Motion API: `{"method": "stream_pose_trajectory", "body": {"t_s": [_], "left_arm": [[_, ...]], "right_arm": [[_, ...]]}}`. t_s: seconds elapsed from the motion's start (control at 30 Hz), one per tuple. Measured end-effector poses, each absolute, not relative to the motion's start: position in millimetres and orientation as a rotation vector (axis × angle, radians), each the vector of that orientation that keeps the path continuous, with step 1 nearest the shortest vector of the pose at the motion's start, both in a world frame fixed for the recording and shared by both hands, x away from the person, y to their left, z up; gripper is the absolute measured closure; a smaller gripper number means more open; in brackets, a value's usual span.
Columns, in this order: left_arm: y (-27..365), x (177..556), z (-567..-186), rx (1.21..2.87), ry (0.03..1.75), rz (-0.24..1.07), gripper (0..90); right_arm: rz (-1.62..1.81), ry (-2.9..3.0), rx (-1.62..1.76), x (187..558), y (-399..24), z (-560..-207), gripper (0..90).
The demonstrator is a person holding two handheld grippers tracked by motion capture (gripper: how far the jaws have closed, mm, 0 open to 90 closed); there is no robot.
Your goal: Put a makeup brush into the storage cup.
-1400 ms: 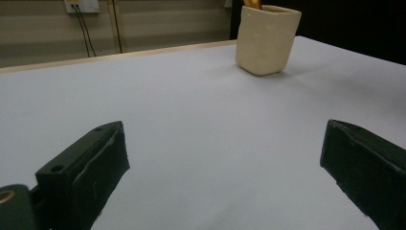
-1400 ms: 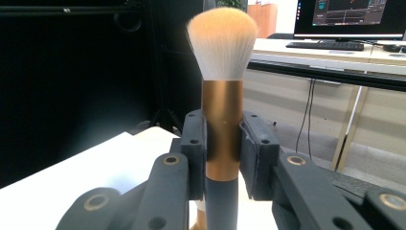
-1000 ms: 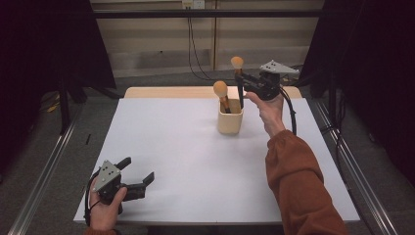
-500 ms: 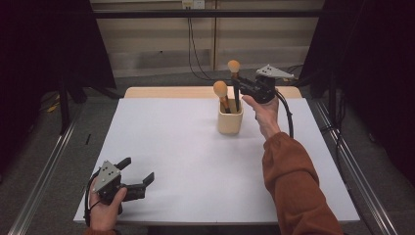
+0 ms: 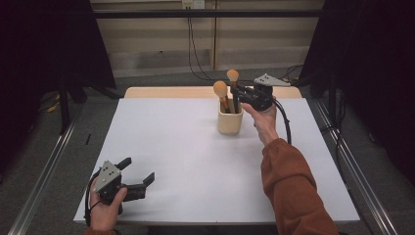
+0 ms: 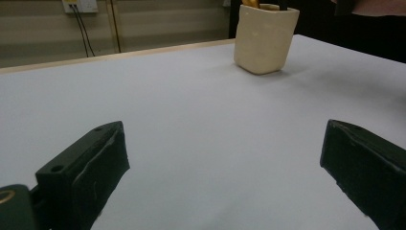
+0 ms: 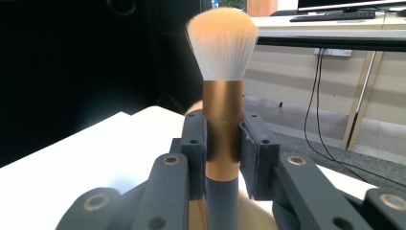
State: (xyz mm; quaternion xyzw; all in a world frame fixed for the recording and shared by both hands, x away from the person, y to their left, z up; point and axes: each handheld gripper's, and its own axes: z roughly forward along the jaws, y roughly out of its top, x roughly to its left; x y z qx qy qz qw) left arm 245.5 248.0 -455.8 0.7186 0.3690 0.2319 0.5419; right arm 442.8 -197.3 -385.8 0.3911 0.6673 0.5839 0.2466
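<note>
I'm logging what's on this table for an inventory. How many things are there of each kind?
Makeup brushes: 2, one standing in the cup, one held above it by the right tool.
Cups: 1.
Total: 3.

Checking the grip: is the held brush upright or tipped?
Upright: the brush stands vertical, bristles up, clamped in the right gripper above the cup.

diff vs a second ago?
The right gripper, shut on the brush all along, came down, so the handle now sits lower in the cup. The second brush stayed in the cup. The left gripper stayed open at the table's near corner.
</note>
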Motion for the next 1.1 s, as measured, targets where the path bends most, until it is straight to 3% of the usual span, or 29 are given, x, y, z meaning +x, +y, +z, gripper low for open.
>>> {"method": "stream_pose_trajectory", "body": {"t_s": [1.1], "left_arm": [[248.3,245.7,-456.0,1.723,0.874,0.554,2.4]], "right_arm": [[1.521,1.914,1.113,438.4,-197.1,-420.5,72.5]]}}
